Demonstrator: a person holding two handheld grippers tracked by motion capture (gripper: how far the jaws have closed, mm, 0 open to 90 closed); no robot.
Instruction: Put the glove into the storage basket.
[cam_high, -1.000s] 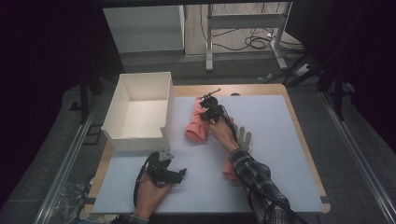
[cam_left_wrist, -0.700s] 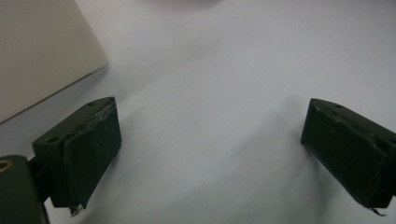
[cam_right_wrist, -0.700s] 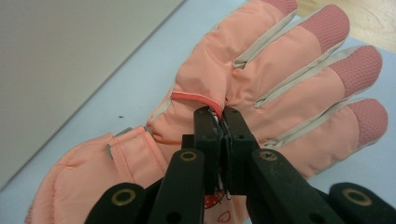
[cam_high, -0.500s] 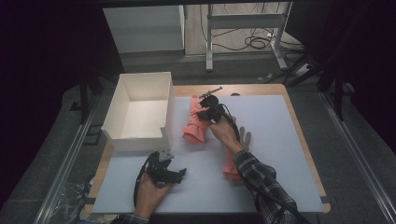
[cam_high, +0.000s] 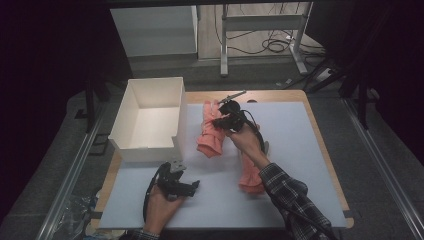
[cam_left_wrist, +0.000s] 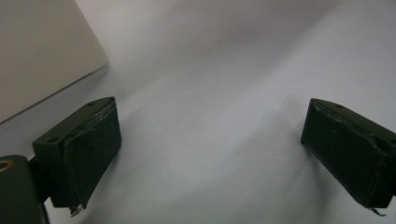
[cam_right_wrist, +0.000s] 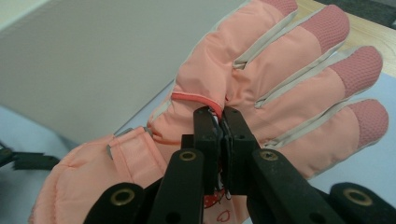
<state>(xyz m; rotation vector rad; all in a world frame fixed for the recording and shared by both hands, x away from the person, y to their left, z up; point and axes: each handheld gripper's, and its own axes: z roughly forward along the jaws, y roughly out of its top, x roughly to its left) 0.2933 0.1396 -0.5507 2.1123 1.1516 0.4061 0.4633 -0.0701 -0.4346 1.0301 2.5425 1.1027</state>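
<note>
The white box (cam_high: 150, 117) stood open-topped at the left of the counter (cam_high: 300, 150), its near wall just ahead of the left hand-held gripper (cam_high: 186, 186). Between that gripper's wide-apart jaws lay only bare counter. The right half of the counter lay free. A second pink glove (cam_high: 250, 175) lay partly under the right forearm, in the middle of the near counter.

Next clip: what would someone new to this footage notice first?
The pink glove stands out at once: the right gripper is shut on it near the middle of the table, just right of the white box. A second pink glove lies on the white mat beside the person's right forearm. The left gripper rests near the table's front edge with its jaws wide open over bare mat.
</note>
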